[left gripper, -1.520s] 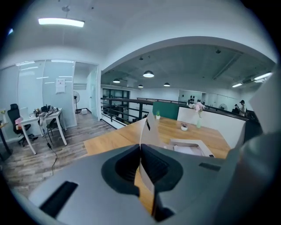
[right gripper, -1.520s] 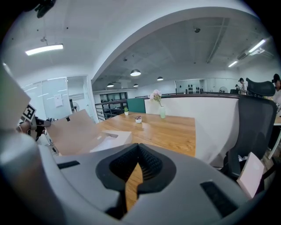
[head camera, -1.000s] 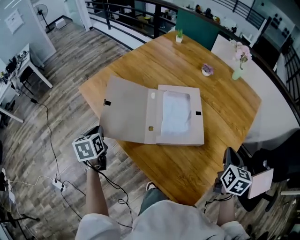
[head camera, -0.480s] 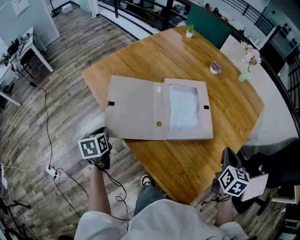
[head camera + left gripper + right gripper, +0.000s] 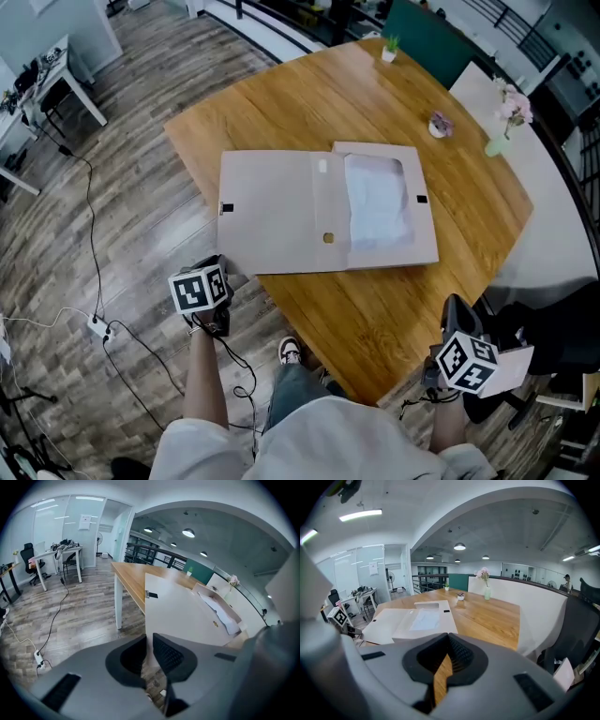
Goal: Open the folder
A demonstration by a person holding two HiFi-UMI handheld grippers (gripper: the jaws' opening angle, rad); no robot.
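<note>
Folder open on table; both grippers empty.
The folder (image 5: 328, 220) lies flat and opened on the wooden table (image 5: 394, 309), cover spread left, white sheet (image 5: 378, 202) in its right half. Left gripper (image 5: 149, 641) and right gripper (image 5: 446, 645) sit off the table's near edges, clear of the folder, jaws nearly together, gripping nothing.

Tally:
- Worktop (image 5: 281, 103): one, wood.
- Folder (image 5: 272, 220): one, lying open.
- Black tabs on the folder: two. One is the left tab (image 5: 226, 208) at its 9 o'clock, the other the right tab (image 5: 421, 198) at 3 o'clock.
- Brass stud (image 5: 328, 238): one.
- Plants on the worktop: three (all small). They are a potted plant (image 5: 388, 49) at 12 o'clock, a flower bowl (image 5: 440, 125) at 1 o'clock and a vase (image 5: 502, 131) at 2 o'clock.
- Tongs: two, the left tongs (image 5: 147, 644) and the right tongs (image 5: 445, 654).
- Power strip (image 5: 97, 325) on the floor: one, at 8 o'clock.
</note>
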